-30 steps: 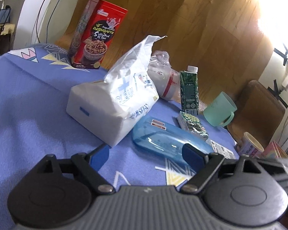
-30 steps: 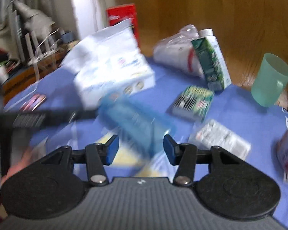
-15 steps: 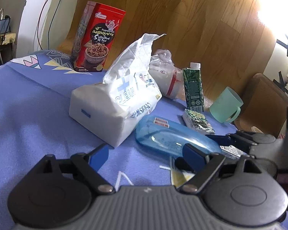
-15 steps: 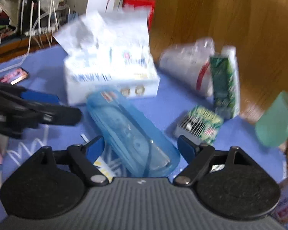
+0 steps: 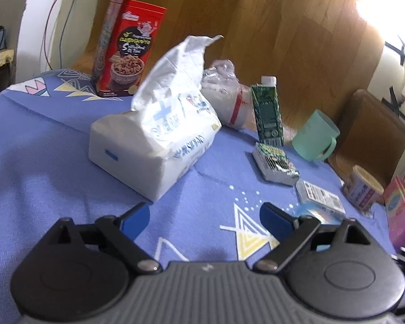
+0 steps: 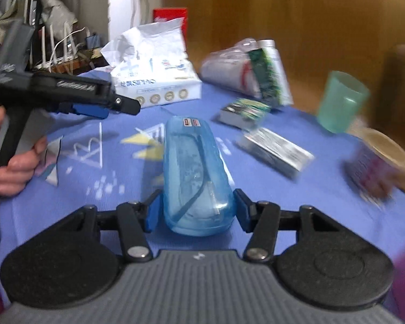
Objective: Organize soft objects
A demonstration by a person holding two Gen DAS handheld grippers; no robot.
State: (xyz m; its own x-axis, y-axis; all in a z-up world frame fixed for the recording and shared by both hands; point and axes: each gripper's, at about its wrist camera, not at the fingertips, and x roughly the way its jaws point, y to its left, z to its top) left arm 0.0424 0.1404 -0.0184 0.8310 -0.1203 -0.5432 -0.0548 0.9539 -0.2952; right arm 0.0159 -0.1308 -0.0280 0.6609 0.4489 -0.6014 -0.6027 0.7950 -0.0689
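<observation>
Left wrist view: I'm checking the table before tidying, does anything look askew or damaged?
The white plastic tissue pack on the blue tablecloth has its top torn open, flap sticking up. Behind it a crumpled clear plastic bag lies slumped beside the upright green carton.

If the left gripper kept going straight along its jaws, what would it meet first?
Most likely bare blue tablecloth: the left gripper, jaws opening and empty, points down at it. The white tissue pack lies just left of that line; depth is unclear.
</observation>
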